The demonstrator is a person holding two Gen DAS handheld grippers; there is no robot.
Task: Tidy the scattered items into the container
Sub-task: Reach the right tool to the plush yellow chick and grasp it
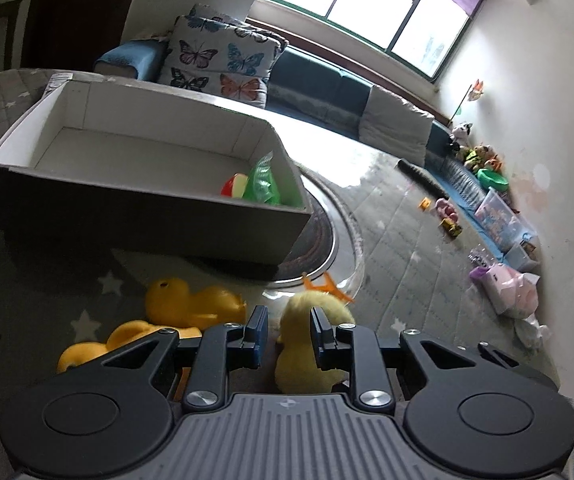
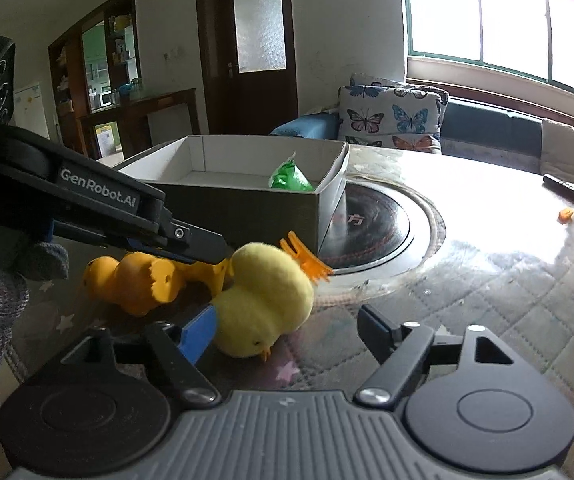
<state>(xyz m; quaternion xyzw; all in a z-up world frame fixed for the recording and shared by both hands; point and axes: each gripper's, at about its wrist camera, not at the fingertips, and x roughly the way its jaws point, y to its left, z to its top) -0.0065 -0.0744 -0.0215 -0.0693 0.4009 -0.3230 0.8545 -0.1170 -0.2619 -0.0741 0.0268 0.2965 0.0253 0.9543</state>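
Left gripper (image 1: 285,336): your jaws bracket the plush chick (image 1: 311,344); the blue pads sit on either side of its body, but whether they are pressing it yet cannot be told from the wrist view.
Plush chick position: it lies head-down on the star-patterned mat (image 2: 487,320), orange feet tilted up toward the box, just in front of the box's near wall.
Long axis of chick: in the right wrist view it runs from the head at the mat (image 2: 255,344) up to the feet near the box corner; your left fingers cross that axis at the body.
Right gripper (image 2: 283,332): jaws spread wide, holding nothing; the chick sits against the inner side of its left finger, not centred between them.
Nearer hand: the left. Judge the lift as its job.
Container (image 1: 143,184): open cardboard box, ahead and left of the left gripper, higher than the chick. It holds a green bag (image 1: 263,180) and a red-and-yellow toy (image 1: 235,187) at its right end.
Other items: two yellow rubber ducks (image 1: 191,300) lie on the mat just left of the left gripper.
Clearance: you must raise the chick above the near wall before moving forward.
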